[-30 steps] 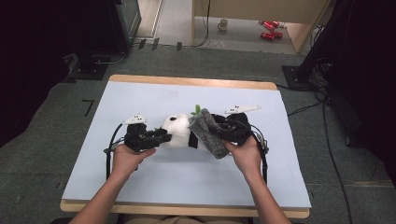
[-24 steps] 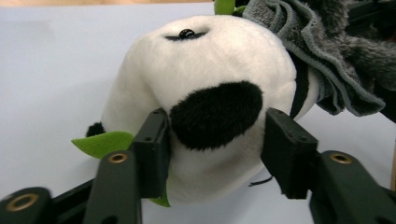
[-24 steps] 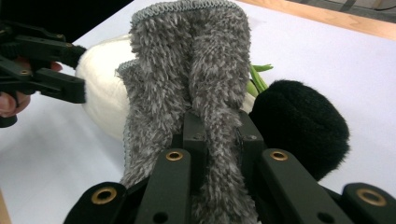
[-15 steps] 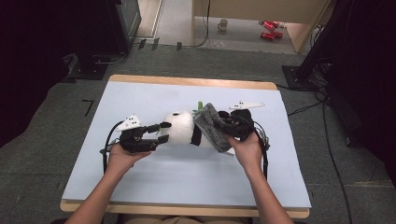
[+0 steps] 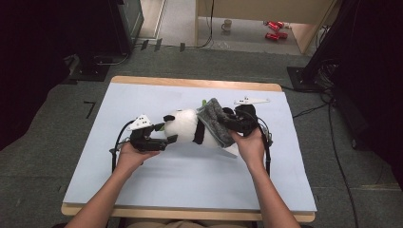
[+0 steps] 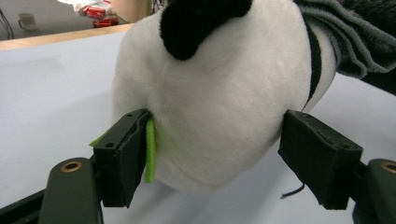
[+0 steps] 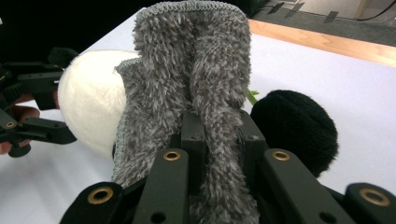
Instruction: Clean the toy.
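White and black plush makes up one soft panda toy (image 5: 186, 127) lying on its side near the middle of a pale blue, smooth table top (image 5: 157, 180) edged in light wood. One grey, shaggy terry cloth (image 5: 216, 122), folded and stitched along its rim, drapes over the panda's body at the right. Two black hand-held grippers work on it, one in each of the person's hands.

The left gripper (image 6: 219, 154) sits at the panda's round white head; its jaws have just been opening and now stand wide to either side of the head. The left pad rests against the fur beside a thin strip of bright green felt (image 6: 150, 151); the right pad is just clear, so nothing is clamped. The right gripper (image 7: 219, 135) has its jaws pinched tight on a fold of the grey cloth, with a round black plush limb (image 7: 294, 128) just beside it.

Bare table lies open on every side, widest toward the near edge and the left. Grey carpet floor (image 5: 43, 133) surrounds the table.
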Motion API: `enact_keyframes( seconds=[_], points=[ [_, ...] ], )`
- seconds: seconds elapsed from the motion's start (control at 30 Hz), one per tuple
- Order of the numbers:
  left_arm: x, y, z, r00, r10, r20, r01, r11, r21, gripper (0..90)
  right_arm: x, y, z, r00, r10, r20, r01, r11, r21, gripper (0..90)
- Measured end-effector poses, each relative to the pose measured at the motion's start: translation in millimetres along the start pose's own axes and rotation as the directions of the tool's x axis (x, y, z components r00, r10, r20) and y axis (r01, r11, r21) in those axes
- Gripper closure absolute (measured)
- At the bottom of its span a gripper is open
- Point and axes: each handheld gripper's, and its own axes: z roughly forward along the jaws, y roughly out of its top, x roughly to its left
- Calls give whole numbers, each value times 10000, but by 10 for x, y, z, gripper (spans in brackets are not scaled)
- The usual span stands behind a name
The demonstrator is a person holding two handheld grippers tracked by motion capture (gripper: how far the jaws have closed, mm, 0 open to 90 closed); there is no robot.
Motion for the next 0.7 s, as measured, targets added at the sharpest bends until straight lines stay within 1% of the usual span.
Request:
enact_keyframes(
  seconds=[0.03, 0.1, 0.17, 0.2, 0.23, 0.27, 0.33, 0.4, 0.43, 0.47, 0.5, 0.53, 0.57, 0.6, 0.7],
  points=[
    [1, -4, 18, 10000, -91, -11, 91, 10000, -41, 243, -2, 2, 2, 10000, 26, 24, -26, 10000, -17, 781],
    [-6, -11, 39, 9997, -176, -150, 175, 9998, -39, 287, -3, 5, 5, 10000, 36, 78, -36, 10000, -48, 779],
    [-28, -25, 39, 9994, -165, -312, 165, 9999, 1, 375, 0, 9, -2, 9999, 79, 66, -79, 10000, -59, 780],
    [-39, -27, 38, 9988, -244, -431, 246, 9997, 56, 415, 5, 15, -7, 9999, 79, 62, -78, 9999, -66, 780],
    [-53, -25, 36, 9976, -448, -526, 457, 9988, 161, 454, 13, 23, -17, 9999, 143, 15, -142, 9999, -95, 783],
    [-58, -24, 35, 9971, -535, -533, 547, 9983, 200, 506, 31, 39, -30, 9998, 217, -36, -217, 9997, -114, 786],
    [-72, -20, 31, 9950, -835, -552, 848, 9962, 221, 567, 68, 69, -56, 9996, 271, -127, -273, 9995, -133, 791],
    [-84, -13, 23, 9934, -1053, -449, 1067, 9939, 288, 610, 124, 106, -92, 9995, 227, -238, -232, 9995, -223, 792],
    [-88, -8, 19, 9916, -1246, -341, 1257, 9916, 320, 625, 157, 126, -113, 9993, 177, -315, -185, 9995, -270, 792],
    [-93, -5, 17, 9907, -1326, -297, 1336, 9905, 338, 636, 195, 144, -135, 9990, 144, -412, -157, 9994, -319, 792],
    [-112, -1, 8, 9911, -1308, -265, 1317, 9907, 346, 643, 225, 159, -149, 9988, 78, -474, -96, 9993, -370, 791],
    [-127, -1, 5, 9915, -1274, -254, 1283, 9912, 339, 650, 293, 190, -174, 9982, -91, -594, 65, 9990, -446, 791],
    [-152, 0, -2, 9923, -1215, -259, 1224, 9918, 374, 653, 332, 204, -185, 9977, -178, -658, 146, 9987, -491, 792],
    [-164, 0, -4, 9923, -1219, -208, 1225, 9919, 342, 657, 397, 228, -200, 9964, -344, -770, 301, 9980, -560, 791],
    [-208, -1, -18, 9916, -1288, -143, 1292, 9911, 330, 659, 544, 269, -215, 9922, -610, -1086, 537, 9962, -687, 791]
  ],
)
